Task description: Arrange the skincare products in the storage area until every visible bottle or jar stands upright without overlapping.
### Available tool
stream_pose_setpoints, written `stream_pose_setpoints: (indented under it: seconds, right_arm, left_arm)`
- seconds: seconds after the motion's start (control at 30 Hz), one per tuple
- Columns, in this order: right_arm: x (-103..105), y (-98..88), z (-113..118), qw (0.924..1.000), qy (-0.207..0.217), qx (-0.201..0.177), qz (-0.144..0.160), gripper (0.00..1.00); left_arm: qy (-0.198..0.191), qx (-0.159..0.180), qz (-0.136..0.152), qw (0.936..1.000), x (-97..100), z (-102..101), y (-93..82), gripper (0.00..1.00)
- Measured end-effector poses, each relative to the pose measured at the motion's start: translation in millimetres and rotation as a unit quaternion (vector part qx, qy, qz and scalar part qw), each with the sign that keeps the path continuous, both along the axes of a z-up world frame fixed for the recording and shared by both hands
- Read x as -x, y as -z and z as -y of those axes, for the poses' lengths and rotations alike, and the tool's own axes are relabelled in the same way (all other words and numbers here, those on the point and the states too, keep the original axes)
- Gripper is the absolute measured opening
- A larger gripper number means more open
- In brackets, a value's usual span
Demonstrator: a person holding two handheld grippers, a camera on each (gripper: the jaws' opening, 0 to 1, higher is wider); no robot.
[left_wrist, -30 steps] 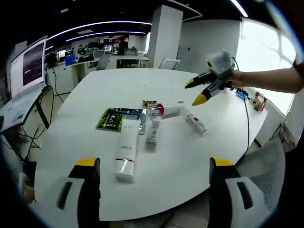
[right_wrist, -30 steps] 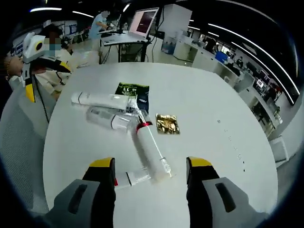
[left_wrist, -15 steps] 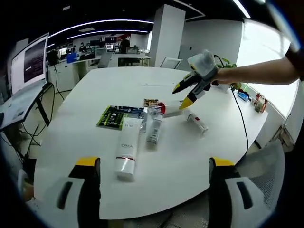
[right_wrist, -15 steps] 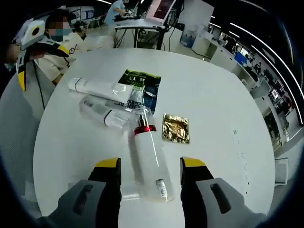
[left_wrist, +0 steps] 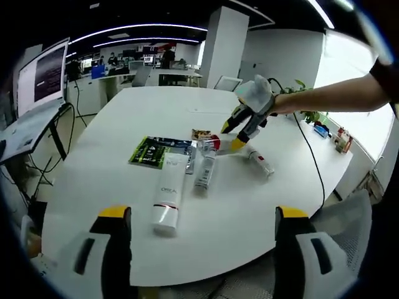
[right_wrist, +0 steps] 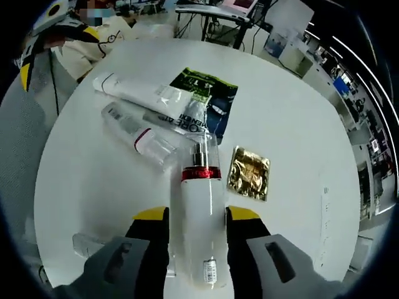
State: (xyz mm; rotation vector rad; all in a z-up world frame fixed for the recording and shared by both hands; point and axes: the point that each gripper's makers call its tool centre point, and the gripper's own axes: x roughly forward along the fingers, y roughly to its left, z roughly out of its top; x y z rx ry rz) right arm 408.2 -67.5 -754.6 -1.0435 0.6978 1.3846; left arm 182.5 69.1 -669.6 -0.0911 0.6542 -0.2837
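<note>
A white pump bottle (right_wrist: 198, 212) with a red collar lies flat on the white table (right_wrist: 299, 124), its pump pointing away. My right gripper (right_wrist: 197, 215) has its jaws pressed against both sides of the bottle, which rests on the table. In the left gripper view the same right gripper (left_wrist: 232, 136) sits over the pump bottle (left_wrist: 215, 144). A white tube (left_wrist: 166, 196), a clear tube (left_wrist: 204, 171) and a small bottle (left_wrist: 259, 162) all lie flat. My left gripper (left_wrist: 202, 213) hangs open near the table edge, far from them.
A green sachet (right_wrist: 202, 84) lies under the white tube (right_wrist: 143, 93), and a gold packet (right_wrist: 249, 174) lies right of the pump. The clear tube (right_wrist: 134, 134) touches the pump head. A small bottle (right_wrist: 90, 246) lies at lower left. Desks and monitors stand behind.
My right gripper came down over the pump bottle and its jaws narrowed from well apart to tight against its sides. The left gripper stayed put and open.
</note>
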Motion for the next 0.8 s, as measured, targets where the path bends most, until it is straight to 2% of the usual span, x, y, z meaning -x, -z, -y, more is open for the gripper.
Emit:
stream_pose_setpoints:
  seconds: [0.2, 0.37, 0.4, 0.63, 0.8]
  right_arm:
    - [-6, 1.4, -8, 0.9999, 0.007, -0.007, -0.012, 0.29]
    - [-2, 6.1, -10, 0.9992, 0.004, 0.03, -0.026, 0.29]
    - [-2, 8.2, -10, 0.9986, -0.008, 0.046, -0.025, 0.29]
    - [-4, 17.8, -7, 0.9939, -0.034, 0.103, -0.02, 0.3]
    - [-3, 15.8, -8, 0.993, -0.031, 0.11, -0.029, 0.3]
  left_arm:
    - [0.003, 0.0, -0.002, 1.0, 0.7, 1, 0.8, 0.91]
    - [0.0, 0.001, -0.004, 1.0, 0.2, -1, 2.0, 0.9]
    - [0.0, 0.0, -0.005, 1.0, 0.2, -1, 1.9, 0.9]
    - [-0.003, 0.0, -0.005, 1.0, 0.5, -2, 1.5, 0.9]
    - [-0.005, -0.001, -0.006, 1.0, 0.5, -3, 1.6, 0.9]
